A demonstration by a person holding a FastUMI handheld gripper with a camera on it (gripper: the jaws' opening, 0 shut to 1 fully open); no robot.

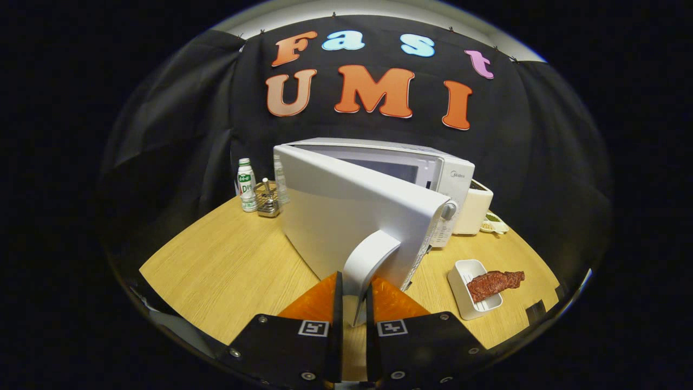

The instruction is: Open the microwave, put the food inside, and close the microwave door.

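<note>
Microwave (427, 168): white, on the wooden counter (227, 265), front facing the camera side. Door (346, 216): swung partly open, hinged at its left edge, free edge pointing toward the gripper; cavity opening visible behind it.

Door handle (368, 260): white vertical bar, long axis upright, lying between the jaws.

Gripper (354, 303): jaws narrow, both fingers pressed against the handle's sides.

Food (495, 283): reddish-brown meat piece, long axis running left-right, far end overhanging the right rim of a white tray (465, 271); tray sits on the counter right of the fingers, near the microwave's front corner.

Behind door's left: bottle (246, 184), small wire rack (267, 203). Right of microwave: cream appliance (472, 208), small dish (494, 222).
</note>
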